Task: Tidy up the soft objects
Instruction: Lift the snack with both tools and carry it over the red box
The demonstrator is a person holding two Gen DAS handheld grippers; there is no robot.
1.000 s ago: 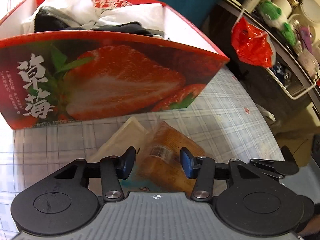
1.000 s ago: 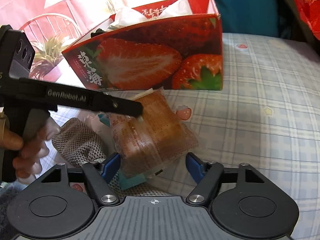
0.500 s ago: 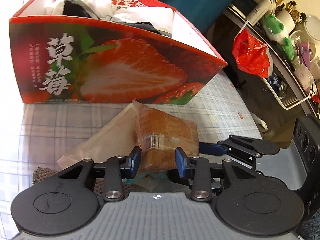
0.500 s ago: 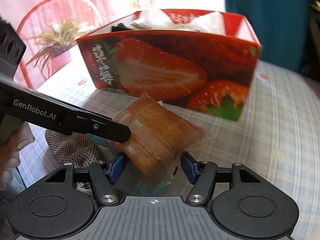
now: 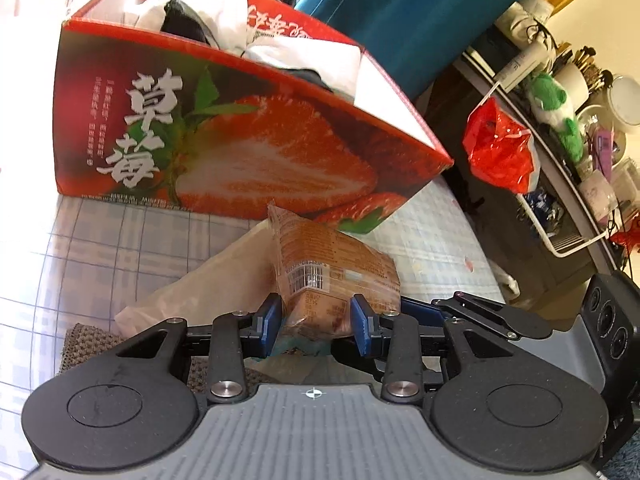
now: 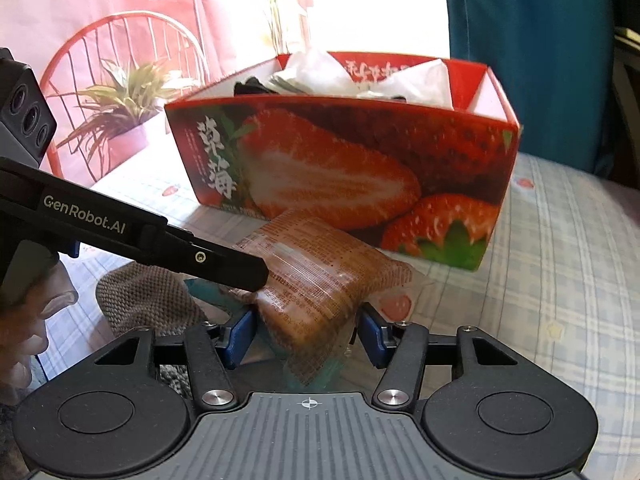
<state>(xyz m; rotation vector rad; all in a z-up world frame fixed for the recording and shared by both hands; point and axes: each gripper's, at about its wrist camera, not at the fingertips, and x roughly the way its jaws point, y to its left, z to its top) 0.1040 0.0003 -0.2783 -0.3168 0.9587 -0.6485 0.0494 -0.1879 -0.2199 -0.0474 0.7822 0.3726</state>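
A brown packaged bread loaf [image 5: 340, 272] is held above the checked tablecloth, in front of a red strawberry box [image 5: 248, 148]. My left gripper [image 5: 316, 320] is shut on one end of the loaf. My right gripper [image 6: 306, 338] is shut on the loaf [image 6: 316, 280] from the other side; the left gripper's finger [image 6: 224, 264] shows pressed on the loaf in the right wrist view. The box [image 6: 340, 168] holds white and black soft items.
A beige packet [image 5: 216, 276] and a brown knitted cloth [image 6: 144, 300] lie under the loaf. A red plastic bag [image 5: 500, 152] hangs on a cluttered shelf at right. A teal curtain [image 6: 528, 60] hangs behind the box.
Both grippers have closed onto the loaf and lifted it off the table. The view has risen and the box has shifted back.
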